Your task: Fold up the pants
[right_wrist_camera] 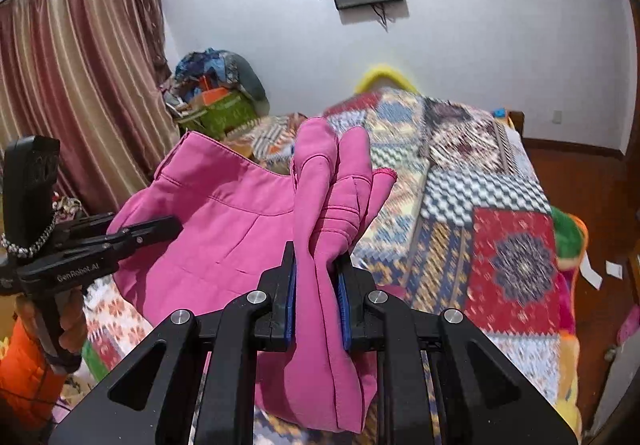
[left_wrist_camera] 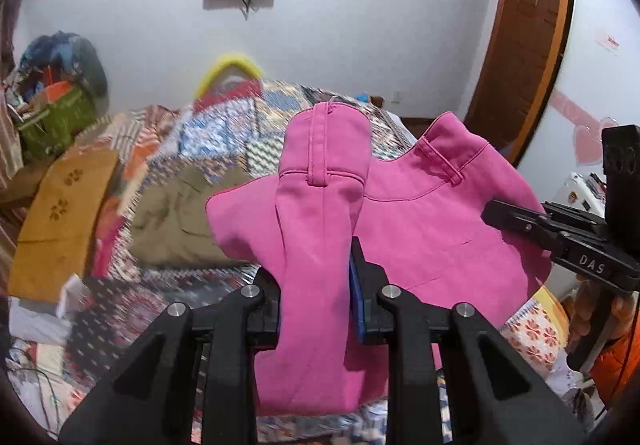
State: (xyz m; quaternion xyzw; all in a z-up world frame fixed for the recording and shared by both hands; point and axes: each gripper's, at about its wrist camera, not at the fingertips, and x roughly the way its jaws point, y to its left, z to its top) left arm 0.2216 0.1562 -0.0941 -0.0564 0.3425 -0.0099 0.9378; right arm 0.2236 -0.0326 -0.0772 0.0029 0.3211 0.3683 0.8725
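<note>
The pink pants [left_wrist_camera: 424, 221] hang in the air above the bed, held by the waistband between both grippers. My left gripper [left_wrist_camera: 316, 277] is shut on one end of the waistband, and a belt loop sticks up above its jaws. My right gripper [right_wrist_camera: 318, 285] is shut on the other bunched end of the pants [right_wrist_camera: 224, 229]. The right gripper also shows at the right in the left wrist view [left_wrist_camera: 520, 223], and the left gripper at the left in the right wrist view [right_wrist_camera: 140, 231]. The legs hang below, out of sight.
A bed with a colourful patchwork quilt [right_wrist_camera: 480, 197] lies below. Folded khaki pants [left_wrist_camera: 176, 221] and a mustard cloth [left_wrist_camera: 60, 213] lie on it. A pile of bags and clothes [right_wrist_camera: 216, 93] stands by the curtain [right_wrist_camera: 72, 85]. A wooden door [left_wrist_camera: 524, 45] is at the right.
</note>
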